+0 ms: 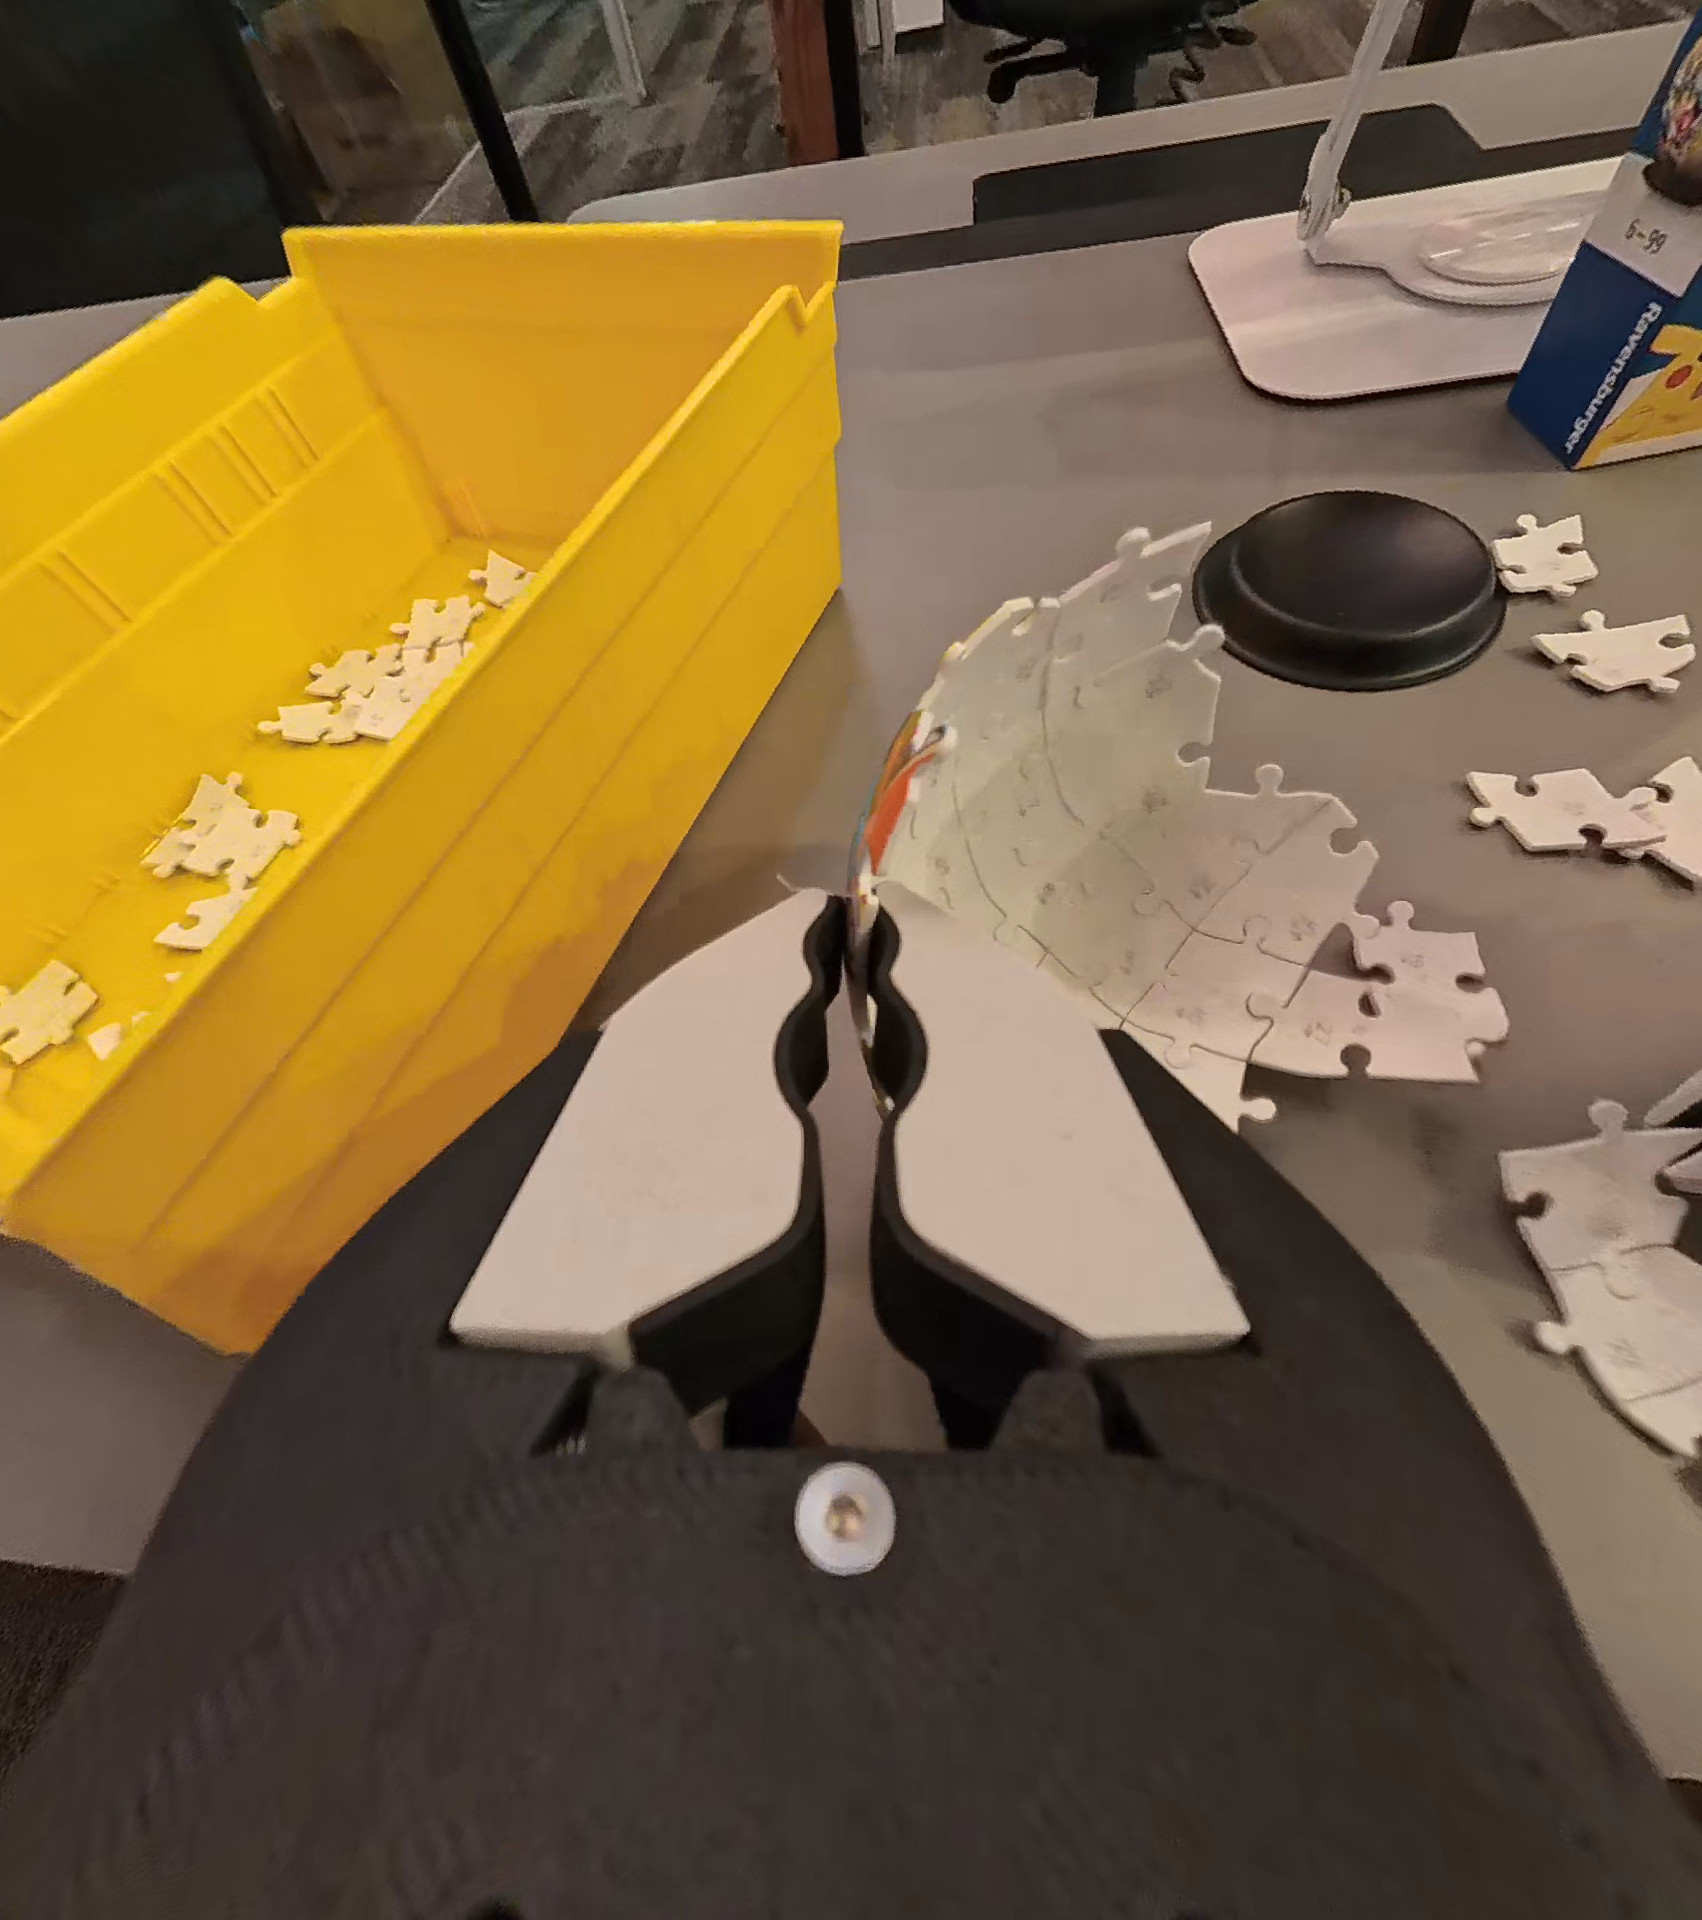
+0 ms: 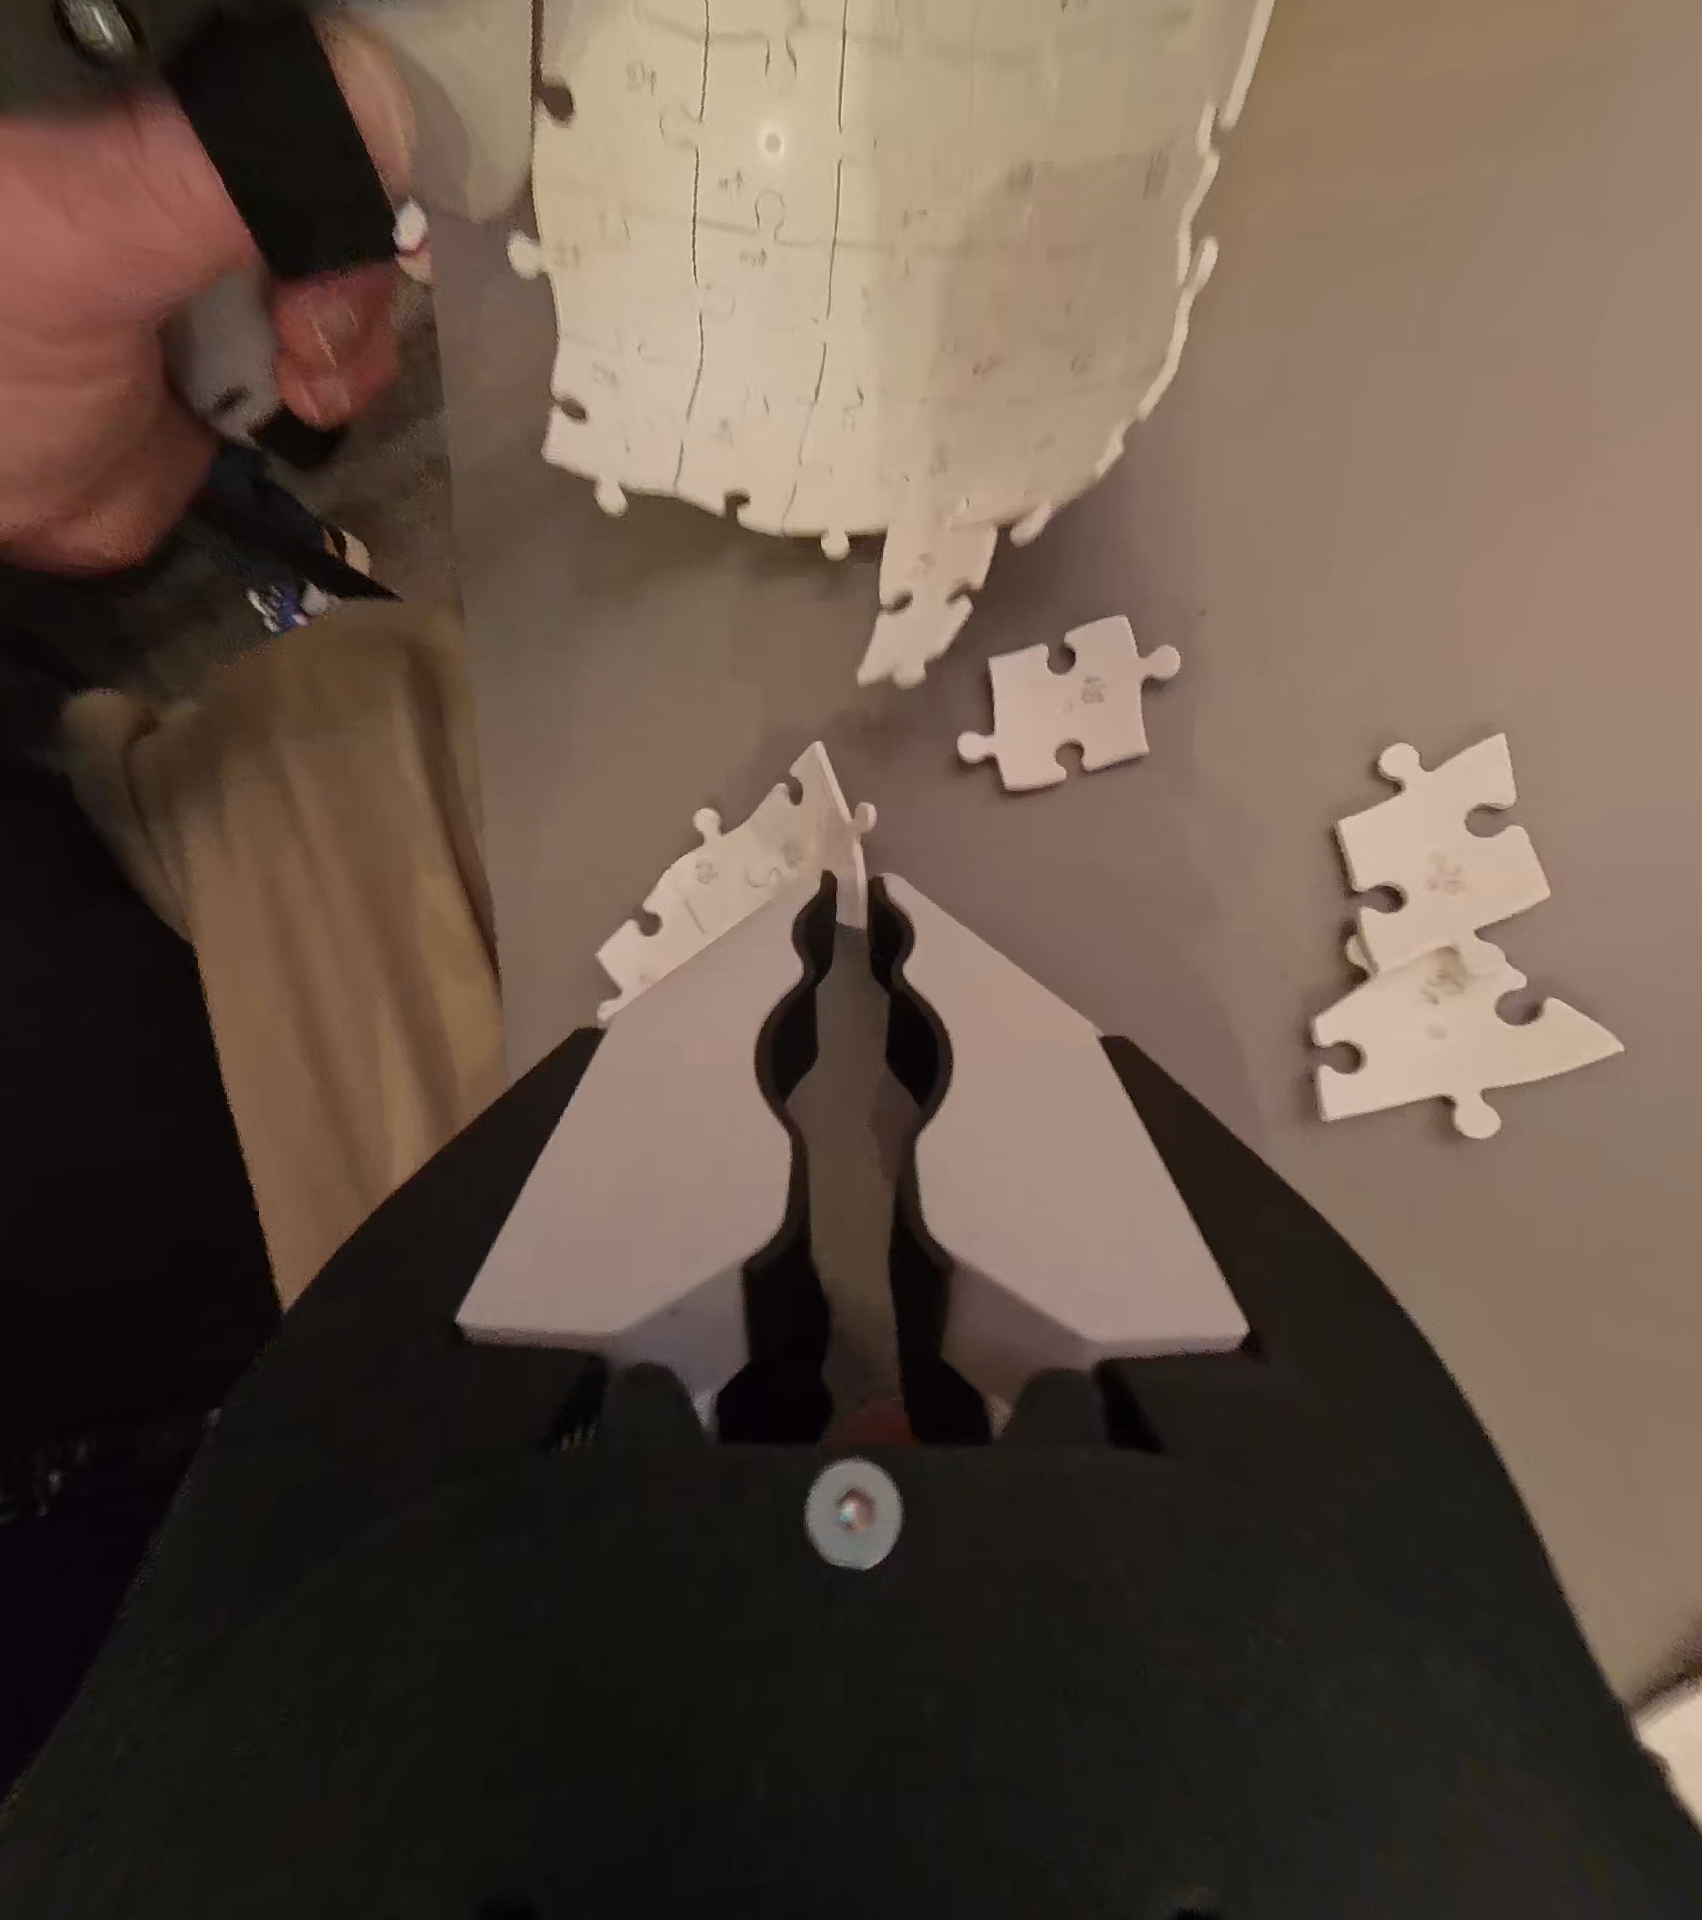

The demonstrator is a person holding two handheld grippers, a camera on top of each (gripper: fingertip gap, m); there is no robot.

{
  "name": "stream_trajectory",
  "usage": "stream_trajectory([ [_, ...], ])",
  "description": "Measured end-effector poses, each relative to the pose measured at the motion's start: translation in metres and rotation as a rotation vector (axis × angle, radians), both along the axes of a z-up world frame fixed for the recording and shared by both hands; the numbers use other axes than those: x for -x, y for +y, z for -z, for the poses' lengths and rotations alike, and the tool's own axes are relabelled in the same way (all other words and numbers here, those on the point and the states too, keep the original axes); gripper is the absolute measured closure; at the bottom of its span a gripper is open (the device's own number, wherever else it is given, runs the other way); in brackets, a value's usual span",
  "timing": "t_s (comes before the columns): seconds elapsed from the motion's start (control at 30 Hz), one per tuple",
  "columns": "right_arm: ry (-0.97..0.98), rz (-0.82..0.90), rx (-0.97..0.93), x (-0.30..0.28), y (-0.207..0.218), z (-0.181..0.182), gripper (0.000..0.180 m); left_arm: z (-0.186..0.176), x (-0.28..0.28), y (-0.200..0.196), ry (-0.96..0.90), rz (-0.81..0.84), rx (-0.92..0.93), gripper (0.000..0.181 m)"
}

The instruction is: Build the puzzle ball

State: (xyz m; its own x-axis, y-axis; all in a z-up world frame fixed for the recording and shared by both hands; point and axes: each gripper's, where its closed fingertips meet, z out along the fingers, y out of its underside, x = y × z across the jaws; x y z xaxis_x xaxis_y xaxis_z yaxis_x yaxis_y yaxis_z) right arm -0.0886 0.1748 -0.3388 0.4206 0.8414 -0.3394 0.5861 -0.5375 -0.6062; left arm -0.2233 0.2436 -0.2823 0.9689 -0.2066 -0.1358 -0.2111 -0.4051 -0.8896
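Note:
My left gripper (image 1: 855, 940) is shut on the edge of the half-built puzzle ball shell (image 1: 1086, 810), a curved white piece of joined pieces with colour on its outer side, resting on the grey table. The same shell shows at the top of the right wrist view (image 2: 857, 291). My right gripper (image 2: 855, 904) is shut on a small joined section of white puzzle pieces (image 2: 733, 894), also seen at the right of the left wrist view (image 1: 1657, 1330). Loose white pieces (image 2: 1065, 707) (image 2: 1439, 935) lie on the table beside it.
A yellow bin (image 1: 359, 675) with several loose pieces stands at the left. A black round stand (image 1: 1346, 587) sits behind the shell, with loose pieces (image 1: 1616, 821) near it. The puzzle box (image 1: 1688, 291) and a white lamp base (image 1: 1366, 301) are at the back right. A person's hand (image 2: 68, 312) holds the left gripper. Tip to tip, the grippers are about 15 cm apart.

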Motion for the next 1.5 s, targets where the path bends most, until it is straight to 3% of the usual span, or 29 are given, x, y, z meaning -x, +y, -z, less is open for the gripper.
stream_trajectory([
  [0.83,0.367,0.539,0.212,0.030,0.025,-0.015,0.179,0.007,-0.005,0.001,-0.004,-0.058,-0.054,0.178],
  [1.27,0.371,0.603,0.231,0.023,0.029,-0.008,0.179,0.007,-0.014,-0.005,0.053,-0.030,-0.085,0.178],
  [1.5,0.350,0.606,0.228,0.019,0.030,-0.003,0.178,0.015,-0.020,-0.014,-0.010,0.011,-0.020,0.161],
])
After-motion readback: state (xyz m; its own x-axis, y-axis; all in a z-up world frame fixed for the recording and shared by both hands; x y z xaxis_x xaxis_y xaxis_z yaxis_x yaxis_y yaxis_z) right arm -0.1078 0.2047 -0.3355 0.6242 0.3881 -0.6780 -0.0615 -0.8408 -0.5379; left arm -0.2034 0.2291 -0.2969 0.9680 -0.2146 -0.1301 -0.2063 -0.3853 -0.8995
